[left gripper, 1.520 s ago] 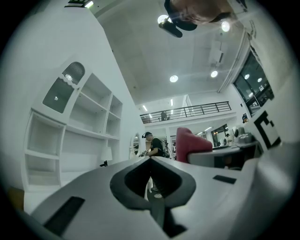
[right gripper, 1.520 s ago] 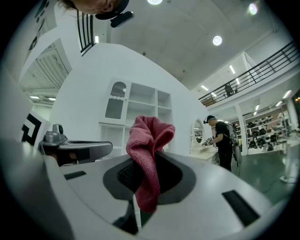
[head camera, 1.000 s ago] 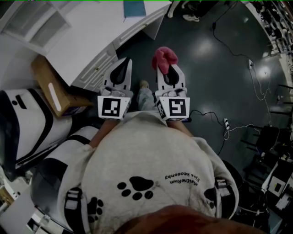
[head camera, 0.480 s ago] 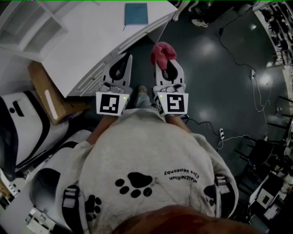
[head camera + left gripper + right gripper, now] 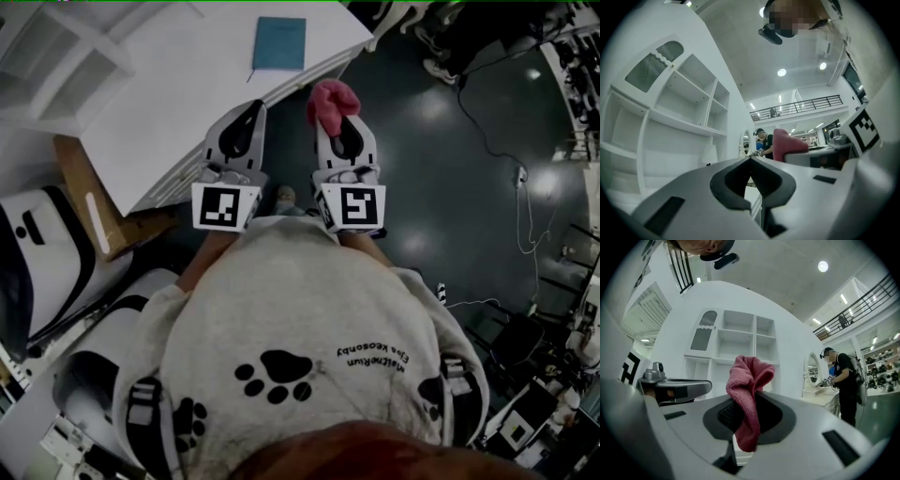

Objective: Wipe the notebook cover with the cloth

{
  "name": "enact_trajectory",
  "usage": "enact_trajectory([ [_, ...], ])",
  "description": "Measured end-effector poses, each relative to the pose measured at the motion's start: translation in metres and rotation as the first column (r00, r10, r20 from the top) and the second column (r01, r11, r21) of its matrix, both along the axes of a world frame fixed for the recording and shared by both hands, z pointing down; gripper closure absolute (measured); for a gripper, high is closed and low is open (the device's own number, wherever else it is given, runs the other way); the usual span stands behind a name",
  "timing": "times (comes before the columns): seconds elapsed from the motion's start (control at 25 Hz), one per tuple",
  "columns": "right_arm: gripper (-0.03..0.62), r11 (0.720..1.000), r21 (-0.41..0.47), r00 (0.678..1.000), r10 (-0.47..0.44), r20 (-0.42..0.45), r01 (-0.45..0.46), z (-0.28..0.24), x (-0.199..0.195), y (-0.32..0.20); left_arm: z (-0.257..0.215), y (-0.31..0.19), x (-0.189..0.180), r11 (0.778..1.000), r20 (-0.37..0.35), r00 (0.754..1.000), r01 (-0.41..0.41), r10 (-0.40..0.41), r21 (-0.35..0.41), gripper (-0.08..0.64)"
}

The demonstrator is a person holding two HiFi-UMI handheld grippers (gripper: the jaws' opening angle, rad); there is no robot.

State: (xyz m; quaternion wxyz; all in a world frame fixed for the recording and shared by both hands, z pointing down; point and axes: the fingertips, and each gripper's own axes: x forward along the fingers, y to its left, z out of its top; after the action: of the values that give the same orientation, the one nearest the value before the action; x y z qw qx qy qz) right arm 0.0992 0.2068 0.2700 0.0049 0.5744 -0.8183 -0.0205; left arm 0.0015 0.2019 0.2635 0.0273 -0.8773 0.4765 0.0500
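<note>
While the person's grey sweatshirt [image 5: 300, 347] fills the lower half of the head view and hides both hands, the two grippers poke out above it, side by side.

Left gripper [image 5: 251, 112]: its own view has the jaws pressed together at the tips, with nothing between them [image 5: 751, 159].

Right gripper [image 5: 337, 131]: from above, its tips are buried under the pink cloth [image 5: 331, 101], so the grip can't be read there. Its own view settles it, with the jaws [image 5: 746, 414] clamped on the cloth [image 5: 749, 390], one fold bunched above them and a tail hanging below.

The blue notebook [image 5: 278, 43] lies flat on the white desk [image 5: 169, 103] near its far edge, well ahead of both grippers and touched by neither. Only the head view catches it; both gripper views point too high, showing a white shelf unit [image 5: 736, 343] and a person [image 5: 843, 380] standing further off. The left gripper view also picks up the cloth [image 5: 787, 143] off to its right.
</note>
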Motion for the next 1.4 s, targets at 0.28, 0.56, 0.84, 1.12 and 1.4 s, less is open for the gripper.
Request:
enact_trajectory([
  [0.28,0.529,0.999,0.001,0.999,-0.037,0.014,0.037,-0.003,0.017,-0.026,0.0,-0.019,0.007,0.998,0.008,0.998,0.054,-0.054,-0.016,0.548],
  [0.56,0.529,0.999,-0.01,0.998,-0.049,0.035,0.049,0.004,0.025,-0.032,0.003,-0.025,0.009,0.996,0.028,0.996,0.086,-0.085,-0.028,0.548],
  [0.84,0.529,0.999,-0.023,0.999,-0.037,0.024,0.038,0.031,0.015,-0.07,0.033,-0.071,-0.001,0.997,0.022,0.998,0.066,-0.065,-0.046,0.548],
  [1.12,0.529,0.999,-0.036,1.0,-0.017,0.006,0.017,0.033,0.013,-0.112,0.039,-0.119,0.0,0.998,0.027,0.999,0.036,-0.035,-0.06,0.548],
  [1.4,0.529,0.999,-0.046,1.0,0.018,-0.007,-0.018,0.034,0.01,-0.171,0.043,-0.178,0.005,0.998,0.042,0.999,-0.001,0.004,-0.063,0.548],
])
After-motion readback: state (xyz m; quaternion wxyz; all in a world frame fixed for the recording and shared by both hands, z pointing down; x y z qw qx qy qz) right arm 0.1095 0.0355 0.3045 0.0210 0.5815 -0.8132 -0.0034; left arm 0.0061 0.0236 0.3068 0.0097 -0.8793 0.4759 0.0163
